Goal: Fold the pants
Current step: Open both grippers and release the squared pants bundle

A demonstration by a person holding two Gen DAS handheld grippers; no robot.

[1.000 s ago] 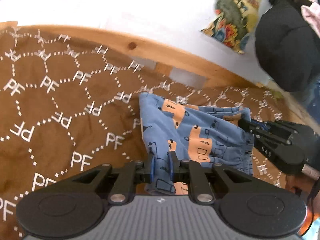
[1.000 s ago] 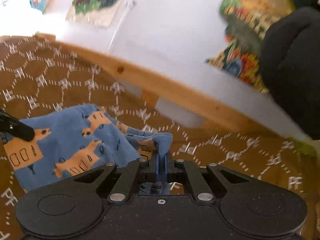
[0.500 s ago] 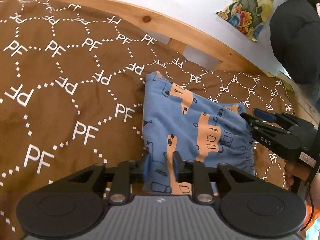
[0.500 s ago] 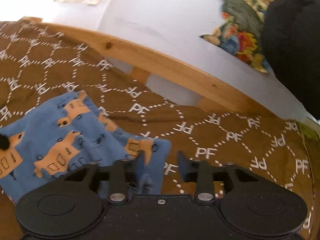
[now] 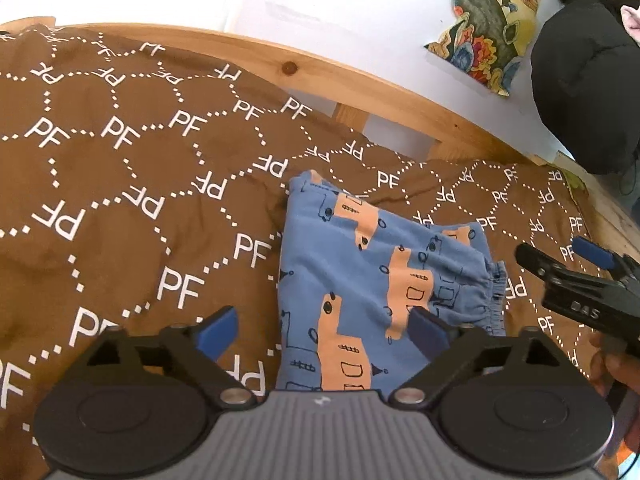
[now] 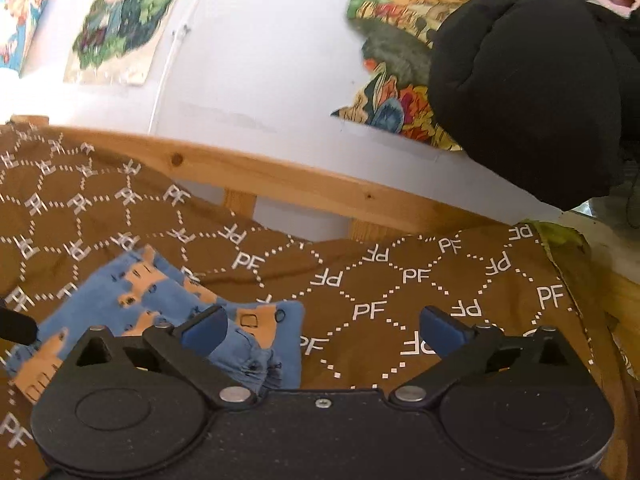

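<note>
The blue pants with orange vehicle prints lie folded into a small flat bundle on the brown bedspread. My left gripper is open and empty, its jaws spread wide above the bundle's near edge. My right gripper is open and empty, just right of the pants, whose waistband edge lies under its left finger. The right gripper also shows in the left wrist view, beside the elastic waistband.
A wooden bed rail runs along the far edge of the bedspread, with a white wall behind. A black padded jacket hangs at the right. Colourful posters are on the wall.
Both grippers were shut on the pants' edges a second ago. Both have opened wide, let the pants go and pulled back; the bundle now lies flat.
</note>
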